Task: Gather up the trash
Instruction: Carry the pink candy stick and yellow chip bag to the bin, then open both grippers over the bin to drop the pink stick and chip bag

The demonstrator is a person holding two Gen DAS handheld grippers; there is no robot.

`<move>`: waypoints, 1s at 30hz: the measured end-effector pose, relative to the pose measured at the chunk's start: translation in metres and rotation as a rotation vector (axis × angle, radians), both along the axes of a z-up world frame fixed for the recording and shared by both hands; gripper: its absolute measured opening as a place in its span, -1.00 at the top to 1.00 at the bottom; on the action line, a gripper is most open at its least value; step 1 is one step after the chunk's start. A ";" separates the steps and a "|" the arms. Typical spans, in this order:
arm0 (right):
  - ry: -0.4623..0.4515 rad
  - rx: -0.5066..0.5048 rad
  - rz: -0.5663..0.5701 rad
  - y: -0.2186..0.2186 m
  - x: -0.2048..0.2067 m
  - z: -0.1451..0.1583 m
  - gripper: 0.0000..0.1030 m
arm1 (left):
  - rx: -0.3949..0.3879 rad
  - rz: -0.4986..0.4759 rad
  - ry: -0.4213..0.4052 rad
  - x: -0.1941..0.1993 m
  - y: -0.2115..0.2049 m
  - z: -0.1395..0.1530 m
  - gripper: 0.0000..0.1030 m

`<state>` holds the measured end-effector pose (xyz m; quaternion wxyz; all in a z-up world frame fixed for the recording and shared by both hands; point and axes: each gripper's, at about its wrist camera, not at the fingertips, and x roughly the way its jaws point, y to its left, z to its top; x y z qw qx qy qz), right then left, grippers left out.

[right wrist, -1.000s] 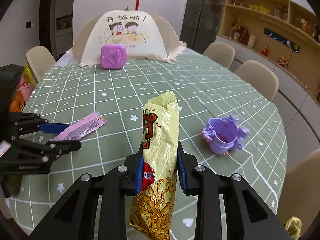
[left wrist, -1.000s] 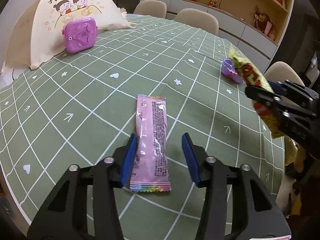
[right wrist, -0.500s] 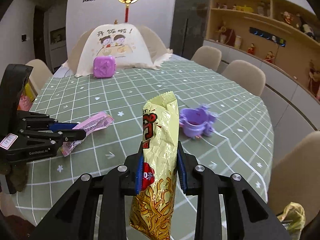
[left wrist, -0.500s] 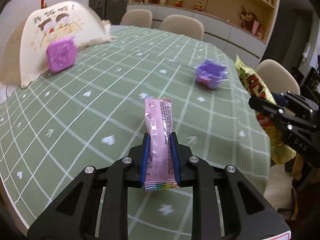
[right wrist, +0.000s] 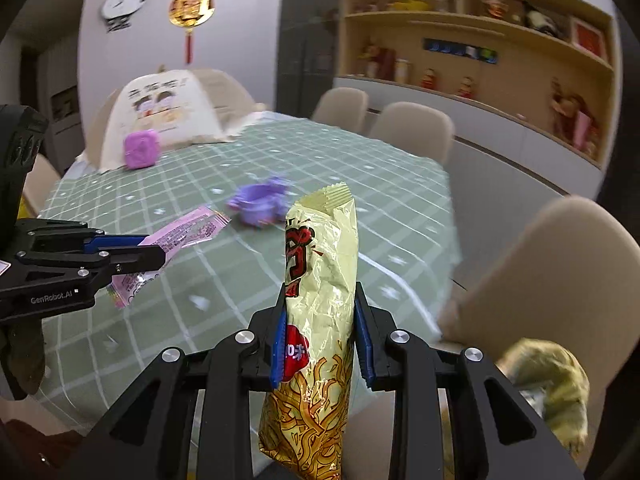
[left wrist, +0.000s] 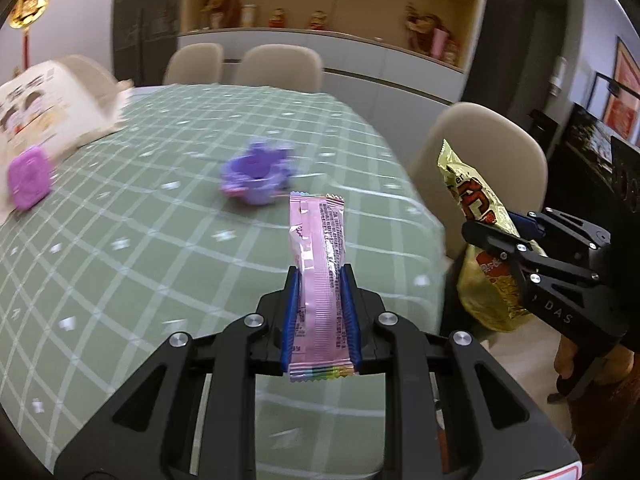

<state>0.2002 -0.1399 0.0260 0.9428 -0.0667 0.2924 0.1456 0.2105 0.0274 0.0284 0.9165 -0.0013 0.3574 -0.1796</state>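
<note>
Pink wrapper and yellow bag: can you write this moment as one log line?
left claw: shut on pink wrapper | right claw: shut on yellow bag | both lifted off table

Pink wrapper (left wrist: pixel 318 264) with rainbow end, yellow-gold noodle-print packet (right wrist: pixel 318 320), green white-checked tablecloth (left wrist: pixel 132 240), purple toy (left wrist: pixel 256 174)

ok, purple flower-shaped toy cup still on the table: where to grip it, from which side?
Judging loosely, since it's blurred: take the purple toy cup from above, one finger inside its open mouth and one outside, pinching the wall. The petal-like bumps around its body make a side squeeze likely to slip.
</note>
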 end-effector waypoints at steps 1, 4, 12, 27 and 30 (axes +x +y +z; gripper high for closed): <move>-0.002 0.002 -0.025 -0.014 -0.004 -0.001 0.46 | 0.000 -0.014 -0.002 -0.001 -0.011 0.000 0.62; 0.000 0.011 -0.097 -0.054 -0.014 -0.005 0.46 | 0.003 -0.085 -0.006 -0.002 -0.057 -0.003 0.62; 0.037 0.019 -0.293 -0.157 -0.040 -0.028 0.46 | 0.003 -0.248 0.011 0.001 -0.163 -0.023 0.62; 0.115 0.131 -0.483 -0.272 -0.044 -0.074 0.46 | -0.055 -0.444 0.147 0.038 -0.289 -0.075 0.62; 0.124 0.133 -0.482 -0.278 -0.039 -0.078 0.46 | -0.071 -0.449 0.184 0.048 -0.298 -0.088 0.62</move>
